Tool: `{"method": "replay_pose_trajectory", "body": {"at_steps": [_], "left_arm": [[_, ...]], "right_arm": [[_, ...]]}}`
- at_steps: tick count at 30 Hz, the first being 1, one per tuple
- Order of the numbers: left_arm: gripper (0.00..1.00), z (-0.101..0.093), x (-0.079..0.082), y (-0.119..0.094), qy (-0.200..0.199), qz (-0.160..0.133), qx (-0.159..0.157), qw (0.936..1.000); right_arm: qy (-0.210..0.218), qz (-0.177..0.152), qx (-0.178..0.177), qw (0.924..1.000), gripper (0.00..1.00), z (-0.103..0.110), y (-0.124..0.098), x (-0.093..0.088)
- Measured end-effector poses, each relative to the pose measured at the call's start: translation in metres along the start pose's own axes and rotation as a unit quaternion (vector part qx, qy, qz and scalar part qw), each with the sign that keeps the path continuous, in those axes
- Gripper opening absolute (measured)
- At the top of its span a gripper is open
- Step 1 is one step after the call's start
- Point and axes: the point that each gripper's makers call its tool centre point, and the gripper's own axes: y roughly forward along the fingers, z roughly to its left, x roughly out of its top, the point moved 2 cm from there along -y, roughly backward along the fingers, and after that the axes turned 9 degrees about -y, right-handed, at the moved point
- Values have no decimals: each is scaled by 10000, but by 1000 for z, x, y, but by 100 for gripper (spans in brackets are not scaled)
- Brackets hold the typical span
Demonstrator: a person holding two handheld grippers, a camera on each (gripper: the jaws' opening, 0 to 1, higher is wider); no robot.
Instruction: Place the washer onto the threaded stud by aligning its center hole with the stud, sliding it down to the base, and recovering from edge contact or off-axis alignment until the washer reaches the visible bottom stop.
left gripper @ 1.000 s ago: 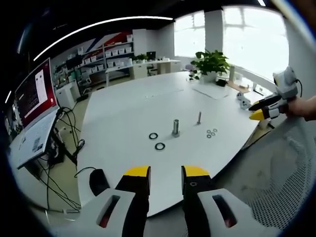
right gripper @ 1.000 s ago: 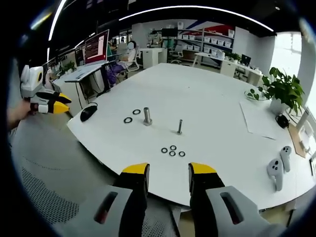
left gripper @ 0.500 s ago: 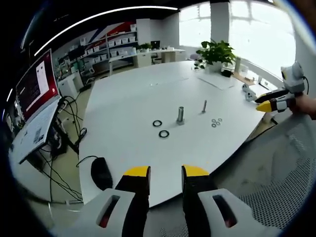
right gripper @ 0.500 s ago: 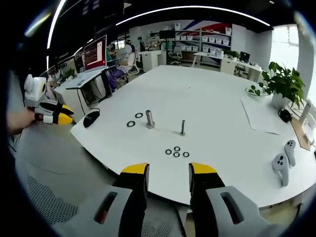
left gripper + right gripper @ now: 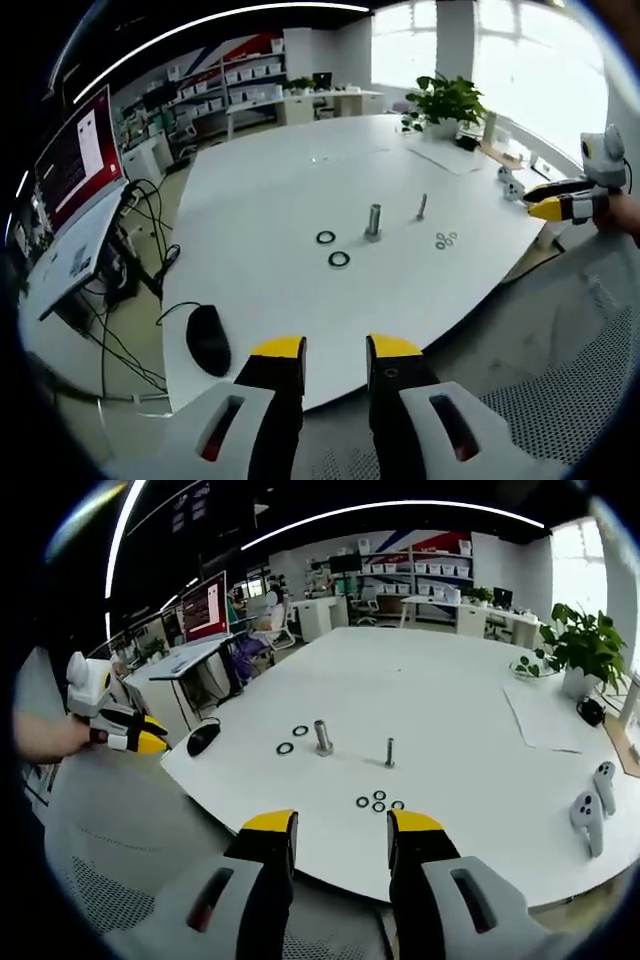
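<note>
Washers (image 5: 379,801), three small rings on the tabletop (image 5: 440,690) well ahead of our right hand-held gripper (image 5: 340,825), whose jaws stand apart and empty, look thin, stiff and light, so we judge pinching one by its rim best.

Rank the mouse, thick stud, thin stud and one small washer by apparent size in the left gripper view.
1. mouse, though nearest the camera
2. thick stud
3. thin stud
4. small washer
</note>
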Motion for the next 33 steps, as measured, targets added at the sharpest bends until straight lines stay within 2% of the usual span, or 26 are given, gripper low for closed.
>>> {"method": "replay_pose_trajectory", "body": {"at_steps": [6,14,21,31,33], "left_arm": [[22,5,0,0,-41,5,86,10000],[23,1,1,0,-7,-11,24,10000],[24,-4,-5,4,169,203,-63,9996],[28,-10,-5,5,67,297,-228,9993],[29,-12,-7,6,76,390,-277,9988]], "right_arm": [[-44,-2,73,10000,38,4,1,1],[-12,40,-40,10000,40,-2,0,-1],[70,104,-142,9998,41,-7,-1,-4],[172,106,-157,9997,42,-9,-1,-5],[195,91,-139,9997,43,-9,-1,-5]]}}
